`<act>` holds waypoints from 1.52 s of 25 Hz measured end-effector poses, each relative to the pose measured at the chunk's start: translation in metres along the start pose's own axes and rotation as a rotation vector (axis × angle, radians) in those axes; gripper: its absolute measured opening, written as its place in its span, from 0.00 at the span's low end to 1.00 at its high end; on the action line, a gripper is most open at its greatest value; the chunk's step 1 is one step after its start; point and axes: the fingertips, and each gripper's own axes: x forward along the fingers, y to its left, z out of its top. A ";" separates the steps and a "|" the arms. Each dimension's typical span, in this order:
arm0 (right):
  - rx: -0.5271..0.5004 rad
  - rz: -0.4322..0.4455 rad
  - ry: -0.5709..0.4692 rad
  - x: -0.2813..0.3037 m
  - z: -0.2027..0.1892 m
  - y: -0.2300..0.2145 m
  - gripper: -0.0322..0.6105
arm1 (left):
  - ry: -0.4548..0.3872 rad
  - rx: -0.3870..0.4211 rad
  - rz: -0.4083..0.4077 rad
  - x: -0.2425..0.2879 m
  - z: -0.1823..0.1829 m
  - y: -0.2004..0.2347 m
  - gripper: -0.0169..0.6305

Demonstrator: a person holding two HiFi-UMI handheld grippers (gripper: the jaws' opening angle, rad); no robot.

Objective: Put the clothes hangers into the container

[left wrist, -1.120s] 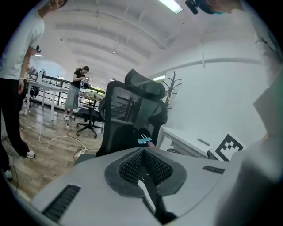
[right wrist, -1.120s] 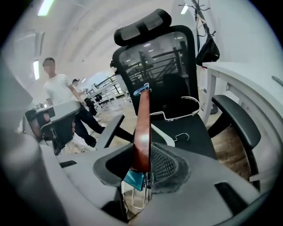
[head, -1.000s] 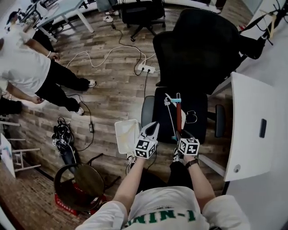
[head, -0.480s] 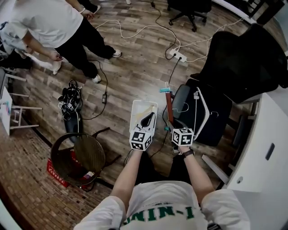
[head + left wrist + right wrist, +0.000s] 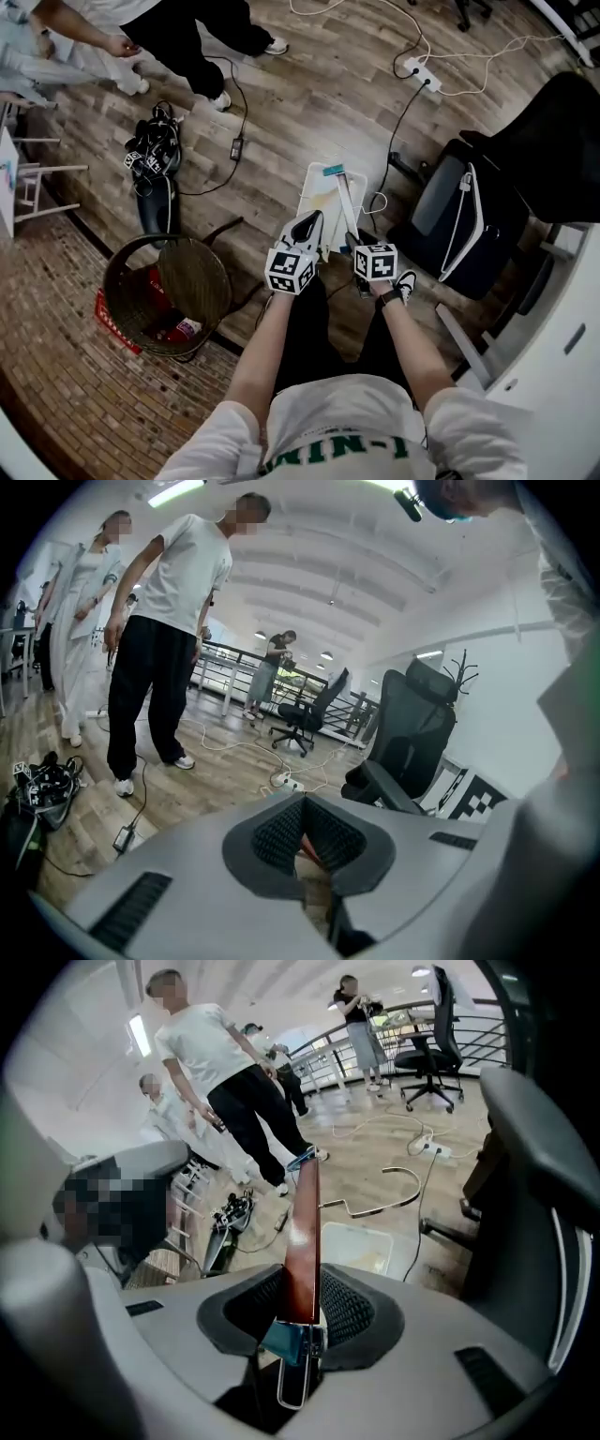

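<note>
While my right tool [image 5: 354, 242] is clamped narrow on the near end of a wooden clip hanger [image 5: 345, 199], the bar runs out toward 12 o'clock, apparently above the clear plastic container [image 5: 317, 202] on the floor.

Left tool [image 5: 305, 228]: jaws together, nothing gripped, at 9 o'clock of the right one.

Risks, as I judge them:
- The bar is long and gripped at one end, so it may pivot in the pads.
- The wire hook [image 5: 377, 201], at 1 o'clock past the rim, could catch the container wall, leaving the hanger propped across rather than inside.
</note>
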 end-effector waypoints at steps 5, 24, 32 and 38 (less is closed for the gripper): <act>0.056 -0.040 0.142 0.081 -0.046 -0.020 0.26 | 0.050 -0.005 -0.015 0.025 -0.049 0.047 0.05; 0.279 -0.134 0.240 0.316 -0.148 -0.116 0.26 | 0.187 -0.057 -0.007 0.131 -0.250 0.158 0.04; 0.404 -0.070 0.193 0.370 -0.152 -0.132 0.28 | 0.224 -0.029 -0.033 0.154 -0.275 0.169 0.04; 0.270 -0.055 0.193 0.357 -0.147 -0.119 0.55 | 0.221 -0.003 -0.014 0.152 -0.266 0.172 0.04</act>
